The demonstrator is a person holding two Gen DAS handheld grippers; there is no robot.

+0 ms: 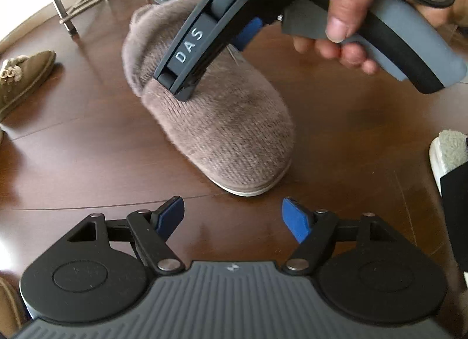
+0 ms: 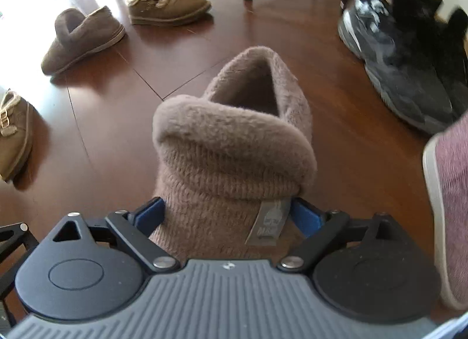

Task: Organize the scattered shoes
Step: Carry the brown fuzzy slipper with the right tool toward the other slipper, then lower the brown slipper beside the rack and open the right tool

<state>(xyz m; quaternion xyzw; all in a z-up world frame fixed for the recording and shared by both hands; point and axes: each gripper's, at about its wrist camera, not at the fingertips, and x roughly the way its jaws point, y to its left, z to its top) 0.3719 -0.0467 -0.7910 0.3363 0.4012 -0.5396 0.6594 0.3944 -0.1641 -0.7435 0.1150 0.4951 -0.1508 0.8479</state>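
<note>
A taupe knitted slipper with a fuzzy turned-down cuff (image 2: 234, 146) sat on the dark brown wooden floor (image 2: 96, 122). The right gripper (image 2: 226, 214) straddled it, blue pads at both flanks; whether they pressed I could not tell. The left gripper (image 1: 233, 217) hovered empty, jaws apart, the slipper at twelve o'clock. An olive buckled shoe (image 2: 166, 2) lay at eleven o'clock, well apart.

Daylight floods in from the upper left of both views, blowing out that corner to white and laying glare streaks across the polished wooden floor (image 2: 181, 55). Shoes cast soft shadows toward the lower right. Fisheye distortion bends the floor seams and darkens the corners; the dark sneakers (image 2: 403, 70) at right are motion-smeared.
</note>
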